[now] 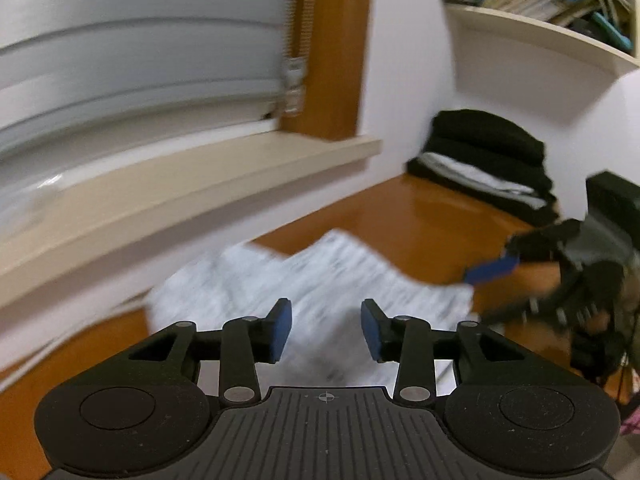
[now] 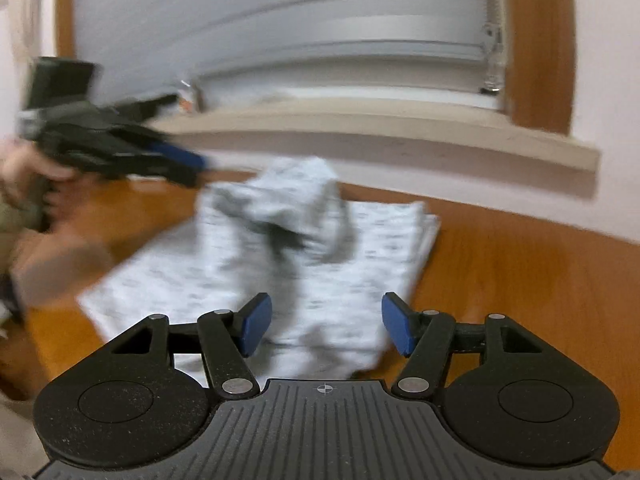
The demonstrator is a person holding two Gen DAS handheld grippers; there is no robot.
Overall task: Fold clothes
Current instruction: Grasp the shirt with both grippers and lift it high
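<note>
Grey marl garment lies centre frame on wooden counter, partly folded, one flap humped loose on top. Judged light, limp, non-slip; pinch at outer hem corners. Left tool half open, empty. Right tool wide, empty.

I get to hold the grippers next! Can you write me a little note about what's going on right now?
Left gripper: fingers open, nothing between them, above the cloth.
Right gripper: fingers open, empty, over the cloth's near edge.
The white, grey-speckled fabric garment lies partly folded on the orange-brown wooden table, with a loose bunched flap humped on top.
A stack of folded black and grey clothes sits at the table's far corner by the wall.
Done: some clothes already stacked.
Left: flatten that flap, finish the fold, probably add it to the stack.
</note>
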